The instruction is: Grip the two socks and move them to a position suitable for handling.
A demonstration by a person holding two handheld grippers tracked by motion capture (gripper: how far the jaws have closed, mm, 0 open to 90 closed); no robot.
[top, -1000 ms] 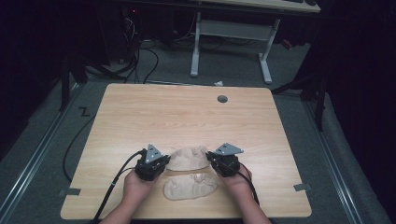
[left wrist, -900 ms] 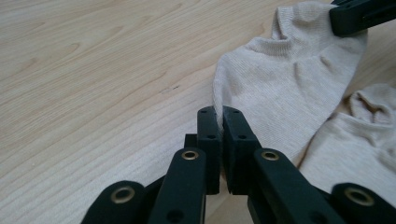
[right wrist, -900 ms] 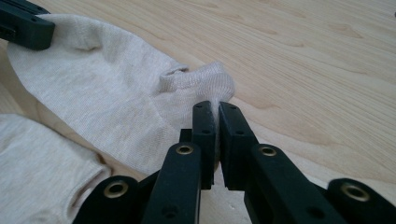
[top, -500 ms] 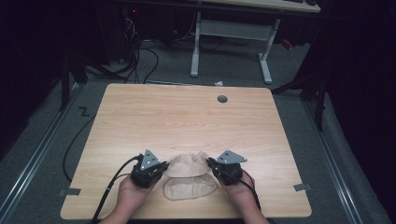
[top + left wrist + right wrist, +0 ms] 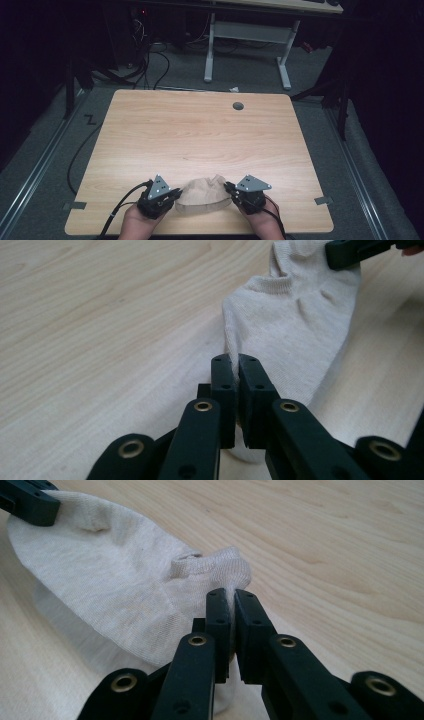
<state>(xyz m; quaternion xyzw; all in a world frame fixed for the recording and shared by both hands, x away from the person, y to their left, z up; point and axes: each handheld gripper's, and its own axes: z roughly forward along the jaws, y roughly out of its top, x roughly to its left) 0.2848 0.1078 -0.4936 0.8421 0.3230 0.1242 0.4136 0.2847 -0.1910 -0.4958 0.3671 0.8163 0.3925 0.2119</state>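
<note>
Sock (image 5: 202,196) sits at the near edge of the table (image 5: 200,135), stretched between my two grippers; a second layer of the same cloth lies flat under it. Left gripper (image 5: 235,359) clamped on one end of the sock, fabric pinched between its pads. Right gripper (image 5: 231,594) clamped on the cuff end, cuff bunched just above the tips. Hole (image 5: 238,105) in the table's far side, well apart from the sock.

Sock (image 5: 202,196) on table (image 5: 200,135), near front edge, between left tongs (image 5: 172,196) and right tongs (image 5: 229,190). Grommet hole (image 5: 238,106) far behind, toward right.
</note>
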